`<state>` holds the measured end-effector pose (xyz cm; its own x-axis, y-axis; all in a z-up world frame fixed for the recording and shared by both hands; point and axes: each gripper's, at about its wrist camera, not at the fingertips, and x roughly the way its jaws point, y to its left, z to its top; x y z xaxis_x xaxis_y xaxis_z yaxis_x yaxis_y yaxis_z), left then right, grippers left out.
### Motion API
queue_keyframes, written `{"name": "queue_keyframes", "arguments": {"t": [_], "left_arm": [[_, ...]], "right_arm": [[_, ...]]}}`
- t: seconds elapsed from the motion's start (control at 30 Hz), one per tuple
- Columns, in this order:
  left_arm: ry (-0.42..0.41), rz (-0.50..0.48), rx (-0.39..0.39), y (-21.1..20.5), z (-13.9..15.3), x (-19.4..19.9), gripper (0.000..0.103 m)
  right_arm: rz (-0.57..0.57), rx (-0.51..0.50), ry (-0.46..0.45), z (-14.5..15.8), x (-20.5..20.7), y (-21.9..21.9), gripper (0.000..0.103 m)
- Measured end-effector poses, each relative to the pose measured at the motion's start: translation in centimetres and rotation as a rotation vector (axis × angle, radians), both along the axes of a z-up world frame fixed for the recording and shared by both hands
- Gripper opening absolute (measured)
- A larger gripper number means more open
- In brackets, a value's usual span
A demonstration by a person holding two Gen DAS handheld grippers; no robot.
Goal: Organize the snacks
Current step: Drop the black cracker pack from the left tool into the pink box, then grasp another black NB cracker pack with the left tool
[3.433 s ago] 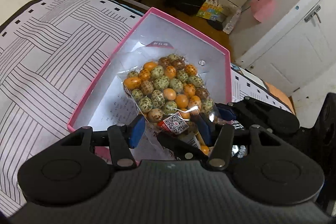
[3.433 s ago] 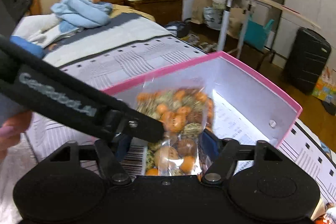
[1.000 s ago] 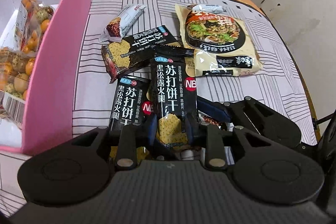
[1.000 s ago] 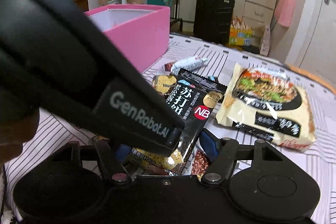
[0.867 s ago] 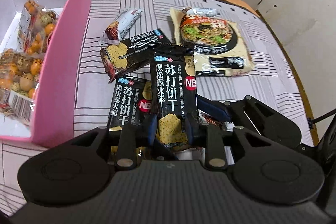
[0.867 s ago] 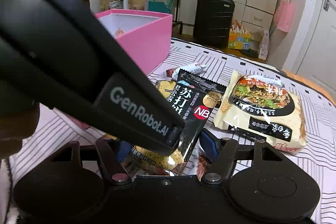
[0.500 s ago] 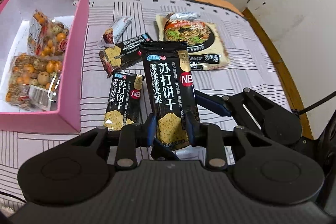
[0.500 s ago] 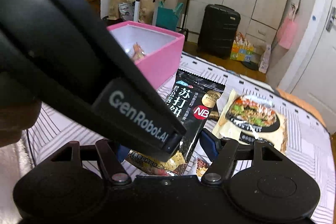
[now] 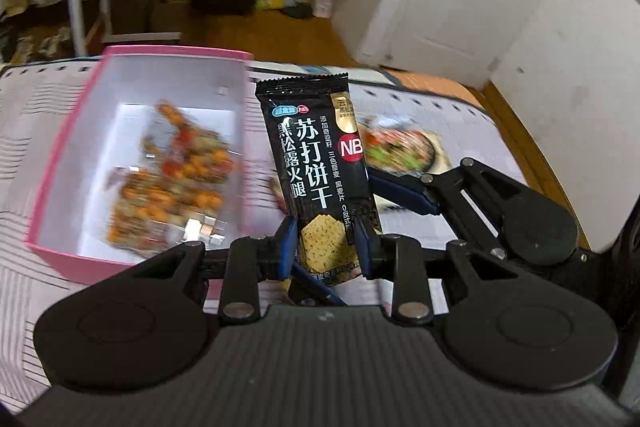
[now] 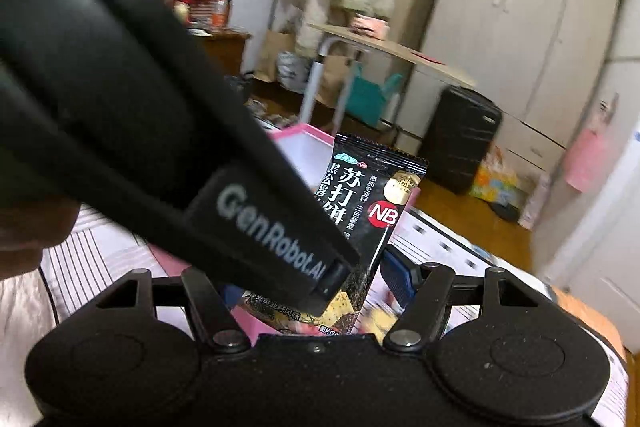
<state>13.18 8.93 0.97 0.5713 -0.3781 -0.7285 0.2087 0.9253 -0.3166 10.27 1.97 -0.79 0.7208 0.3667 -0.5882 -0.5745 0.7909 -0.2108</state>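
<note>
Snacks are partly sorted: the pink box (image 9: 64, 187) on the striped bedcover (image 9: 24, 299) holds clear bags of orange and speckled coated nuts (image 9: 176, 195), blurred, and a noodle packet (image 9: 400, 151) lies outside it on the cover. Clamped upright by its lower end in the left gripper (image 9: 324, 247) is a black cracker packet (image 9: 320, 171), printed with white Chinese characters and a red "NB" disc, raised just beside the box. The right gripper (image 10: 316, 291) has its fingers apart either side of that packet's bottom, though I cannot tell whether they touch it, and the left gripper's body crossing its view reads "GenRobot.AI".
</note>
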Motion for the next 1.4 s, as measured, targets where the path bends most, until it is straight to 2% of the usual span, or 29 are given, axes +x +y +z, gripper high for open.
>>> {"name": "queue_keyframes", "arguments": {"t": [0.13,0.3,0.5,0.53,0.57,0.63,0.73,0.87,1.0,1.13,1.27,1.4], "left_arm": [[0.011,0.083,0.004,3.1,-0.9,1.6,0.028],[0.051,0.179,0.001,6.3,-2.8,3.4,0.028],[0.117,0.251,-0.028,8.4,-5.5,5.2,0.028],[0.123,0.262,-0.038,8.7,-5.9,5.4,0.031],[0.126,0.278,-0.055,8.9,-6.4,5.7,0.032],[0.128,0.309,-0.068,9.1,-6.8,5.7,0.040],[0.084,0.353,-0.030,9.4,-6.2,4.9,0.043],[-0.005,0.319,-0.043,9.4,-3.4,2.9,0.043],[-0.092,0.242,-0.046,8.1,-1.0,0.7,0.043],[-0.118,0.161,-0.057,5.9,-0.1,-0.8,0.041],[-0.123,0.029,-0.036,2.1,0.2,-1.5,0.039],[-0.105,-0.090,-0.002,-2.0,-1.0,-1.7,0.034]], "right_arm": [[0.068,0.020,0.014,-1.5,2.1,2.2,0.073],[0.137,0.019,0.087,-3.1,4.8,3.7,0.073],[0.143,0.042,0.193,-4.9,7.7,4.9,0.077],[0.133,0.044,0.202,-5.1,8.0,4.8,0.078],[0.128,0.047,0.203,-5.1,8.1,4.8,0.080],[0.114,0.062,0.195,-4.5,7.8,4.1,0.081],[0.120,0.101,0.204,-2.4,5.9,2.7,0.082],[0.100,0.125,0.195,0.5,4.7,-1.2,0.083],[0.063,0.183,0.220,1.7,2.9,-4.8,0.083],[0.004,0.237,0.280,2.5,2.1,-7.6,0.082],[-0.013,0.275,0.303,1.3,0.8,-9.8,0.075],[-0.010,0.298,0.361,-1.8,-0.2,-11.0,0.068]]}}
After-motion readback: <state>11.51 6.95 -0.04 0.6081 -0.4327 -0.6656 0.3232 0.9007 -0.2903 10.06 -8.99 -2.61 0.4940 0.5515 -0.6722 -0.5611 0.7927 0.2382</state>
